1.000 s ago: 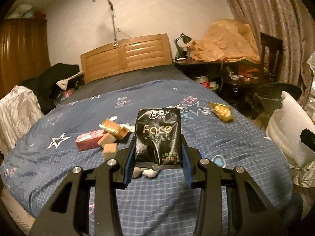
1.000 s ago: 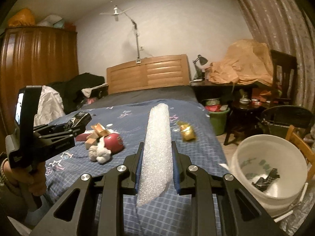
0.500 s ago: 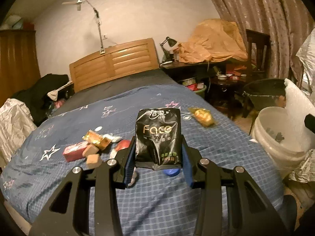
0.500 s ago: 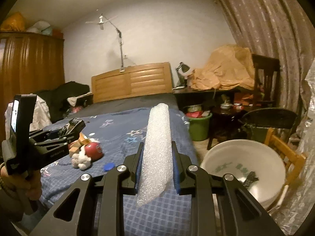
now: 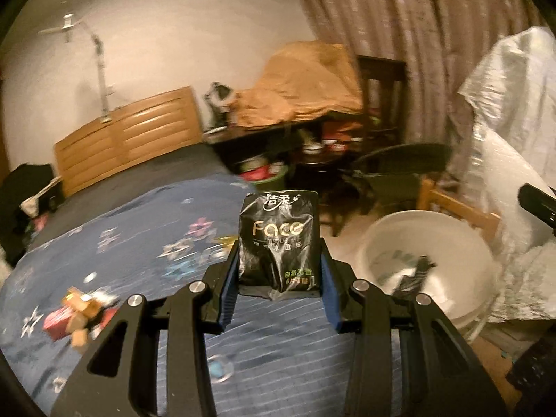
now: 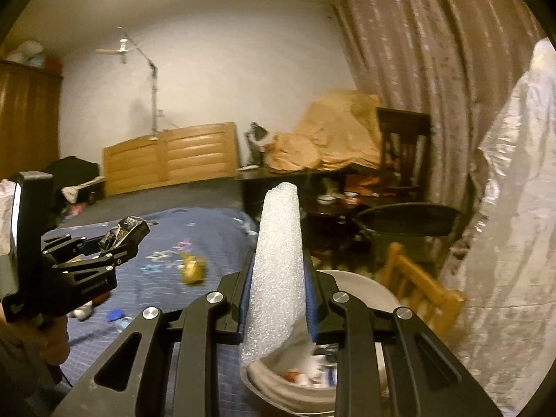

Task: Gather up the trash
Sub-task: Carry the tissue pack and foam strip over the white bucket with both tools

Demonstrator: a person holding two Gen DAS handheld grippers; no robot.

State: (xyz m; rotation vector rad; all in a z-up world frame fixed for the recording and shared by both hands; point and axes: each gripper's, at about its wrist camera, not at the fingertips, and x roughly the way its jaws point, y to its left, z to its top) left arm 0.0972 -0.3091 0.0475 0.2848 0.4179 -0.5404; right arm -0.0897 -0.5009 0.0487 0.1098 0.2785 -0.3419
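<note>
The left gripper (image 5: 279, 271) is clenched on a black tissue pack (image 5: 279, 241), held upright above the bed edge beside the white bucket (image 5: 451, 229). It looks light, soft and crinkly, likely best pinched across its middle. The right gripper (image 6: 278, 299) clamps a foam wrap sheet (image 6: 276, 260) over the bucket; it looks feather-light, squashy and prone to slipping.

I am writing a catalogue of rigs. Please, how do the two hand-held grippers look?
Both are matte black. The left hand-held gripper has skeleton arms with triangular cut-outs, silver round bolts and blue finger pads. The right hand-held gripper matches it, with blue pads too. From the right wrist view, the left one carries an upright black block behind the fingers.
</note>
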